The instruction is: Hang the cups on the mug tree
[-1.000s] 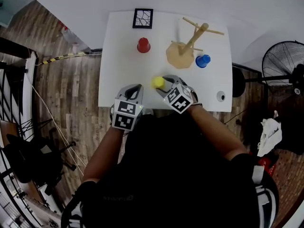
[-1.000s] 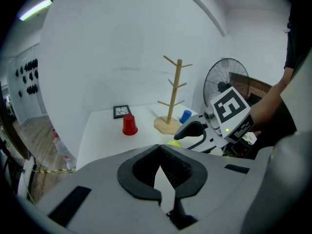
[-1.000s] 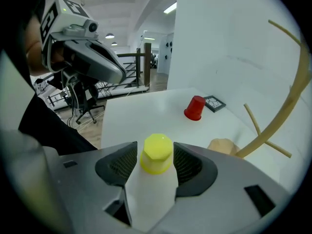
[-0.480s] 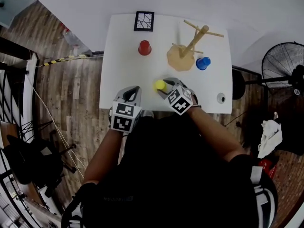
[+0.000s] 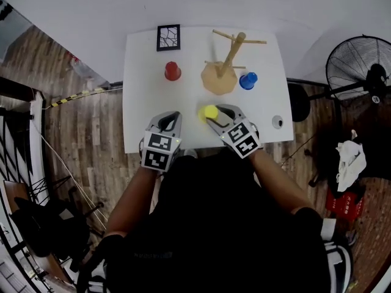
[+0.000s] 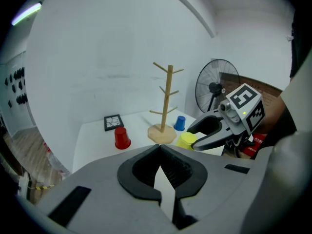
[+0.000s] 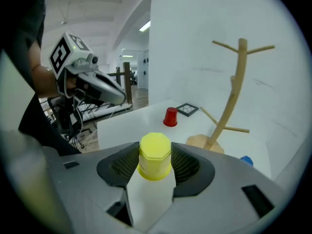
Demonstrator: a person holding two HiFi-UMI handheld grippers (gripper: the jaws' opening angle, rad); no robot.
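Now the right gripper (image 5: 212,116) clamps the upturned yellow cup (image 7: 155,155) by its sides, at 6 o'clock of the mug tree (image 5: 225,60). The step probably calls for a firm squeeze, a lift, and tipping the mouth over a bare peg. The left gripper (image 5: 171,118) is closed and empty. The blue cup (image 5: 247,80) at 3 o'clock crowds the base, while the red cup (image 5: 173,71) at 9 o'clock stands clear.
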